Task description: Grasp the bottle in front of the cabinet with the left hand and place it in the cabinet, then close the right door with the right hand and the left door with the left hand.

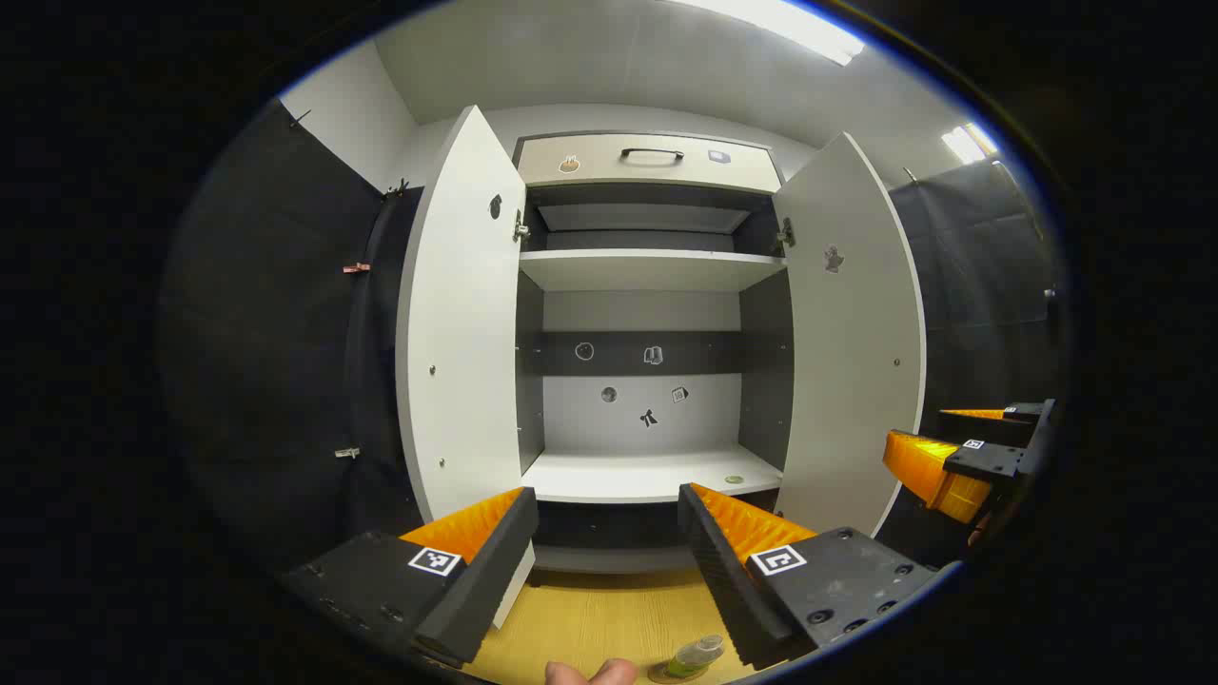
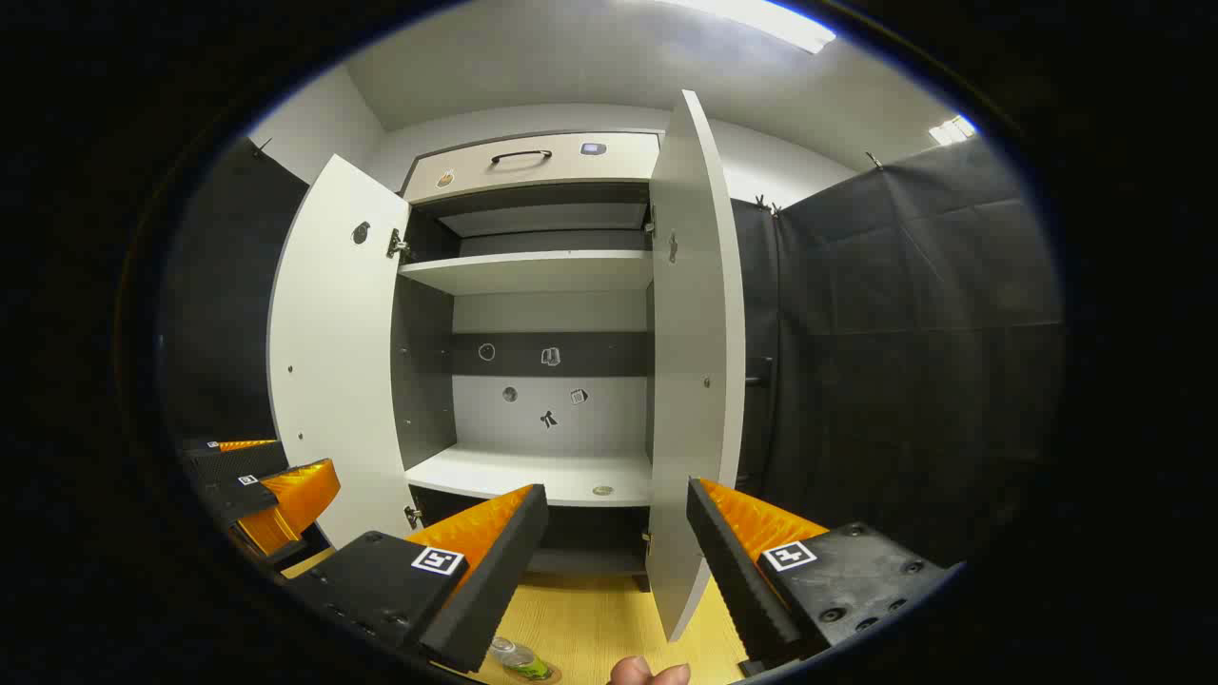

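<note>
A white cabinet (image 1: 642, 276) stands ahead with both doors swung wide: left door (image 1: 461, 314), right door (image 1: 852, 323). Its lower shelf (image 1: 647, 473) holds nothing but a small round sticker. A small clear bottle with green liquid (image 1: 695, 656) lies on the wooden floor in front of the cabinet, just below my left gripper (image 1: 609, 557), which is open and holds nothing. In the right gripper view the bottle (image 2: 519, 658) lies low, left of centre. My right gripper (image 2: 614, 561) is open too, facing the right door's edge (image 2: 690, 362).
Black cloth walls stand on both sides of the cabinet. A drawer with a dark handle (image 1: 652, 154) tops the cabinet, above an upper shelf (image 1: 647, 266). The other gripper (image 1: 961, 457) shows at the right edge. A fingertip (image 1: 590, 673) shows at the bottom.
</note>
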Demonstrator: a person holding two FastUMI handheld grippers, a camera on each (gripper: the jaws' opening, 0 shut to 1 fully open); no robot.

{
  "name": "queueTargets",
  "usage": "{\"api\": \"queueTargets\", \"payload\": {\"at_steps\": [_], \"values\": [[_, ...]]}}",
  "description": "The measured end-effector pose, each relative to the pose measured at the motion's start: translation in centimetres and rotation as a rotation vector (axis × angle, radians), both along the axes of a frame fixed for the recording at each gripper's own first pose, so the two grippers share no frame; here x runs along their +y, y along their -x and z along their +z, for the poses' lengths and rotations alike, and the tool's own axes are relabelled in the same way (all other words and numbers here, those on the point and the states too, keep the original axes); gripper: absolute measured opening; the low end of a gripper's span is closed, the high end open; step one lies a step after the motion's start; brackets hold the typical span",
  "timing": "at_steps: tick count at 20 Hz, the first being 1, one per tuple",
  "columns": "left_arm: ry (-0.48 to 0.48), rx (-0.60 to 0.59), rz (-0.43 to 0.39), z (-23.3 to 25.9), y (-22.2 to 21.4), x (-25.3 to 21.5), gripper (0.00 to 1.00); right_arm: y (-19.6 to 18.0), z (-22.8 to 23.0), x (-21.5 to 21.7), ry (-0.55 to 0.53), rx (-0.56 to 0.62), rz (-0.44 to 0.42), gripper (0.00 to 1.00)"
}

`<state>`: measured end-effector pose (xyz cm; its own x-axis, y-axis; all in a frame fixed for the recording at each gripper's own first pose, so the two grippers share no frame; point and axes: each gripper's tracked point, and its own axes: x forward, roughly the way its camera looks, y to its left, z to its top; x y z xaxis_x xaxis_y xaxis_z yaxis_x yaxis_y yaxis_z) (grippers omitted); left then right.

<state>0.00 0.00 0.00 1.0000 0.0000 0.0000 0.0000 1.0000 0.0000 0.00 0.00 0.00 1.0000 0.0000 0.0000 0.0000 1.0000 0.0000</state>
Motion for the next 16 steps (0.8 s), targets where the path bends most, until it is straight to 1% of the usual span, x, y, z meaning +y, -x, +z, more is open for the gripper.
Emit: {"api": "queueTargets", "payload": {"at_steps": [3, 16], "values": [[-0.005, 0.003, 0.0, -0.02, -0.01, -0.13, 0.95, 0.05, -0.04, 0.01, -0.014, 0.001, 0.011, 0.98], [-0.015, -0.009, -0.005, 0.23, -0.1, -0.55, 0.95, -0.18, 0.23, 0.25, -0.014, -0.009, 0.028, 0.98]]}}
